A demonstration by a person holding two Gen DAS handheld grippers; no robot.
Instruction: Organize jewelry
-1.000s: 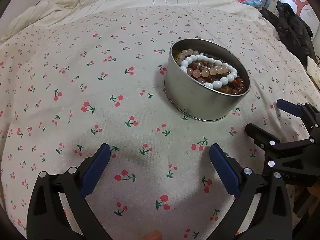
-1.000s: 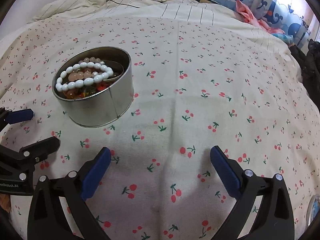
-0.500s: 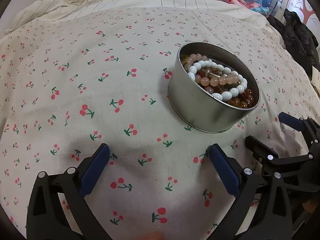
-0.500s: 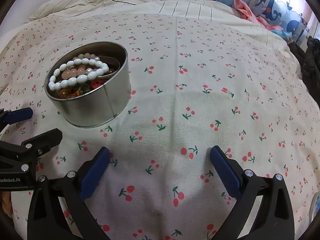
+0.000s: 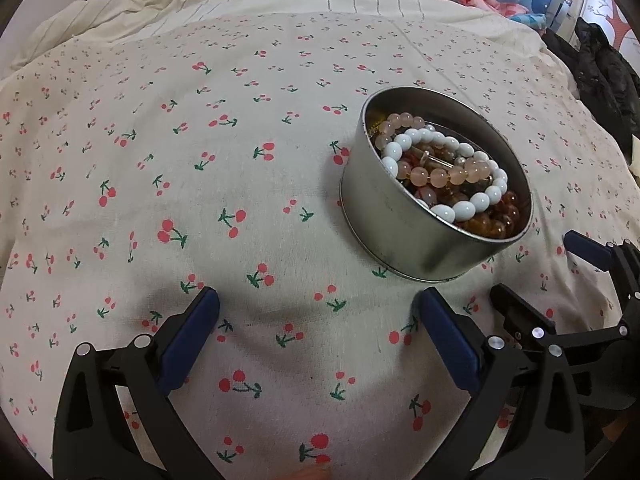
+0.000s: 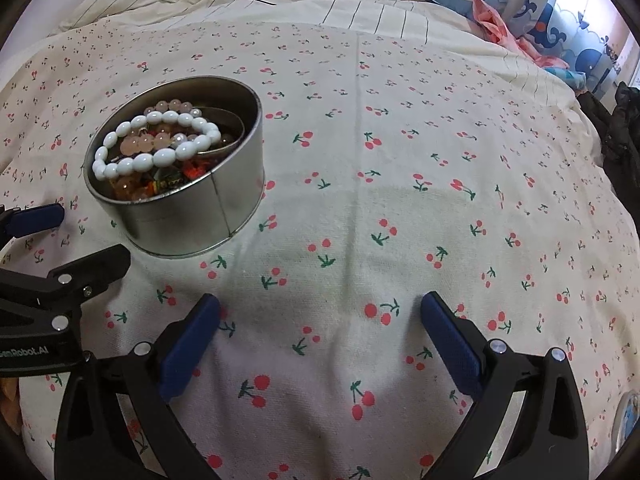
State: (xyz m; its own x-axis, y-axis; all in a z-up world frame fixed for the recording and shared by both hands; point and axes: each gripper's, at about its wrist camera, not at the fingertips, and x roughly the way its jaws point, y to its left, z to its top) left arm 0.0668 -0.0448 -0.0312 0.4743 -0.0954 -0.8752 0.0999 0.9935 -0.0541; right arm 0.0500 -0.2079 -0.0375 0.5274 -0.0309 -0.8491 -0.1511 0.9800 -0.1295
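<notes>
The round tin point(image 5: 416, 236) sits on the cherry cloth point(image 5: 200, 200), full of beads w/ a white bracelet point(image 5: 444, 172) on top. Left gripper point(image 5: 318, 338) & right gripper point(image 6: 320, 336) are both wide open, holding nothing, near the tin

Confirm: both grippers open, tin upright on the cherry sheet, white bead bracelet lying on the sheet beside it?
Not quite. The white bracelet lies inside the tin, on top of the other beads, as the left wrist view shows. Both grippers, left and right, are open, and the tin stands upright on the sheet.
</notes>
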